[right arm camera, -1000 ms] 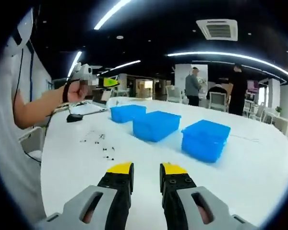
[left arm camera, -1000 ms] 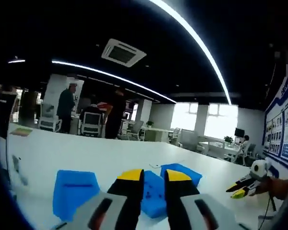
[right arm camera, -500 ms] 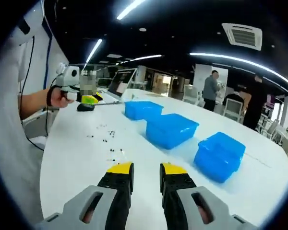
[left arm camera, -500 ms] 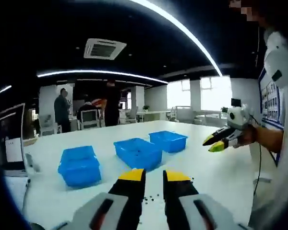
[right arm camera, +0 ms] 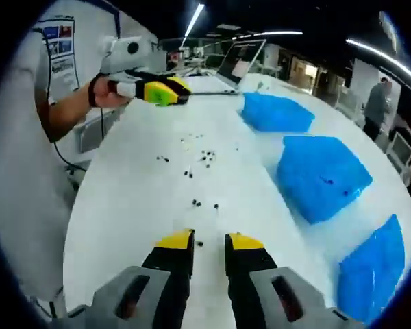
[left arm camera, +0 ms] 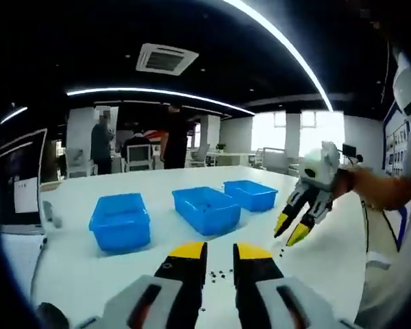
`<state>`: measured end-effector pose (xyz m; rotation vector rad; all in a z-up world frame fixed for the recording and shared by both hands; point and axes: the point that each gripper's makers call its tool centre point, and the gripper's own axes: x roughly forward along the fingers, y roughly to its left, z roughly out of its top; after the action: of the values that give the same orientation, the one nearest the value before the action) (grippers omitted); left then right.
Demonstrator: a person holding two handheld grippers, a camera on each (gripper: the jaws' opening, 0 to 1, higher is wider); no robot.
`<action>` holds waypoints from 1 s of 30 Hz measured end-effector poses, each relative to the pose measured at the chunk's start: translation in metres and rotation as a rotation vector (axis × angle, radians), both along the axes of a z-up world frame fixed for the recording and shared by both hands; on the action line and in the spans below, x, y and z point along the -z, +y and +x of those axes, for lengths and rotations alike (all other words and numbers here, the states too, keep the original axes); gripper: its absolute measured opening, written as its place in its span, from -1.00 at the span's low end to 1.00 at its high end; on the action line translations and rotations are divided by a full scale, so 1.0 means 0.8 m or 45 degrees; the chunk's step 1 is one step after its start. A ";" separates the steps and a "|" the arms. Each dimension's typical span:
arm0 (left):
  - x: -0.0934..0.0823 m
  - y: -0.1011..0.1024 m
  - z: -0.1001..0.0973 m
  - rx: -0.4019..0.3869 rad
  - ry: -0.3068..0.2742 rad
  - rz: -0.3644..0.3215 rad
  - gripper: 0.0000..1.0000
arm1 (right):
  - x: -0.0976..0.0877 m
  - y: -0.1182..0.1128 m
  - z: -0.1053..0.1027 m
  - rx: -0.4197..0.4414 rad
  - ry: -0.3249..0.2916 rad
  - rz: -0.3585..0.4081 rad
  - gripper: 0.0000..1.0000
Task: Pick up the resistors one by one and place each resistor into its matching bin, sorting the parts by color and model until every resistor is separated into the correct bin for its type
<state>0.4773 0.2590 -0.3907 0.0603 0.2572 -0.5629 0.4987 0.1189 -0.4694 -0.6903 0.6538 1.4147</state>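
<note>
Three blue bins [left arm camera: 120, 223] [left arm camera: 205, 209] [left arm camera: 252, 195] stand in a row on the white table [left arm camera: 329, 260]. Small dark resistors [left arm camera: 222, 274] lie scattered just beyond my left gripper [left arm camera: 220, 253], whose jaws stand slightly apart with nothing between them. My right gripper [left arm camera: 292, 229] hangs at the right, tipped down toward the table. In the right gripper view the resistors [right arm camera: 204, 157] are strewn ahead of my right gripper [right arm camera: 209, 243], which is open and empty. The bins [right arm camera: 277, 113] [right arm camera: 322, 175] [right arm camera: 377, 264] line the right side. The left gripper [right arm camera: 164, 90] is held above the table's far left.
An open laptop [right arm camera: 243, 58] stands at the table's far end, beyond the bins. It sits at the left edge [left arm camera: 20, 199] in the left gripper view. People [left arm camera: 103, 144] stand among office chairs in the background. The person's white sleeve [right arm camera: 27, 157] borders the table edge.
My right gripper has tipped down toward the table, so its view now looks onto the resistors from above. In the left gripper view it has dropped lower and points downward.
</note>
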 end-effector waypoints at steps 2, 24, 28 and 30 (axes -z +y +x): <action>-0.001 -0.005 -0.009 0.020 -0.010 0.011 -0.64 | 0.003 0.014 -0.003 -0.065 -0.014 -0.051 -0.60; 0.012 -0.025 -0.044 0.093 0.036 0.009 -0.63 | 0.010 0.028 0.016 -0.085 0.005 -0.125 -0.89; 0.017 -0.029 -0.044 0.099 0.050 0.008 -0.63 | 0.009 0.022 0.014 -0.094 -0.020 -0.131 -0.89; 0.018 -0.029 -0.043 0.092 0.059 0.005 -0.63 | 0.006 0.020 0.015 -0.083 -0.022 -0.109 -0.89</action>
<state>0.4430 0.2360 -0.4049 0.0606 0.3021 -0.6361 0.5105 0.1346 -0.4744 -0.7970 0.6863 1.4456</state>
